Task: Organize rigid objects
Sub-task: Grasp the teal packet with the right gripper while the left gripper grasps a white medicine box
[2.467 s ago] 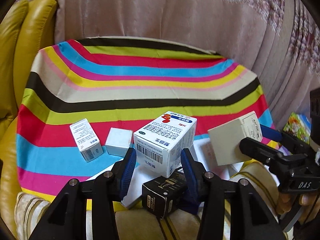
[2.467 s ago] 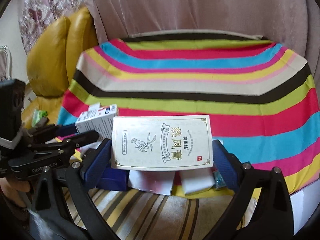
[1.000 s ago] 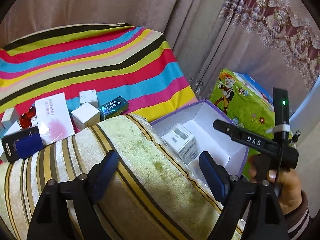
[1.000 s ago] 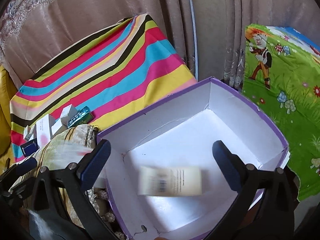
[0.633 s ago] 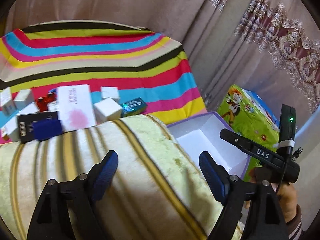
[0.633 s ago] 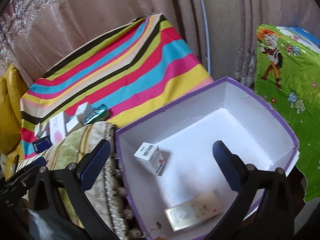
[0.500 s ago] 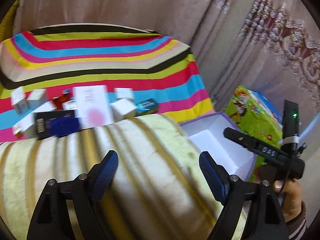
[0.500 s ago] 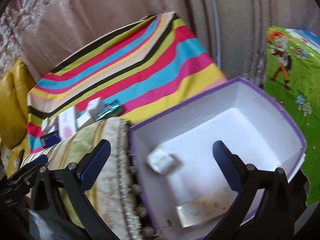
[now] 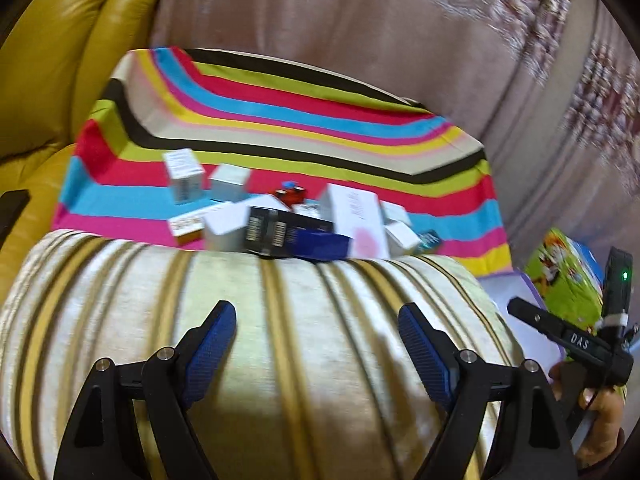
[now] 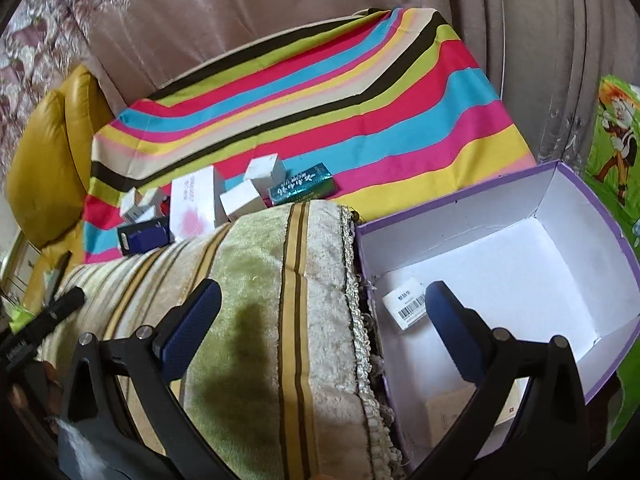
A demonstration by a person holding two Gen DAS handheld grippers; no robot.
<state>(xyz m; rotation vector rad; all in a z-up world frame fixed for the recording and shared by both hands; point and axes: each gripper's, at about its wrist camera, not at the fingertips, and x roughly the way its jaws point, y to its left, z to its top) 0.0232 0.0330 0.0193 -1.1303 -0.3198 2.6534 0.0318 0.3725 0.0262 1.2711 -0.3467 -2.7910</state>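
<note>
Both our grippers are spread wide and carry nothing. Our left gripper (image 9: 318, 334) hangs over the striped cushion (image 9: 280, 320), pointed at the cluster of boxes (image 9: 288, 220) lying on the striped cloth (image 9: 280, 120) just beyond the cushion's far edge, well ahead of the fingertips. A black box (image 9: 276, 232) and a blue box (image 9: 320, 244) sit nearest us, with a white-and-pink box (image 9: 356, 220) to their right. Our right gripper (image 10: 320, 312) straddles the seam between cushion and purple bin (image 10: 600, 216): its left finger (image 10: 192, 320) is over the cushion, its right finger (image 10: 452, 328) over the bin. Inside the bin, a barcoded white box (image 10: 406, 306) lies just left of that right finger, and a tan box (image 10: 452, 412) shows partly beneath it. A teal box (image 10: 302, 189) rests on the cloth, far ahead.
</note>
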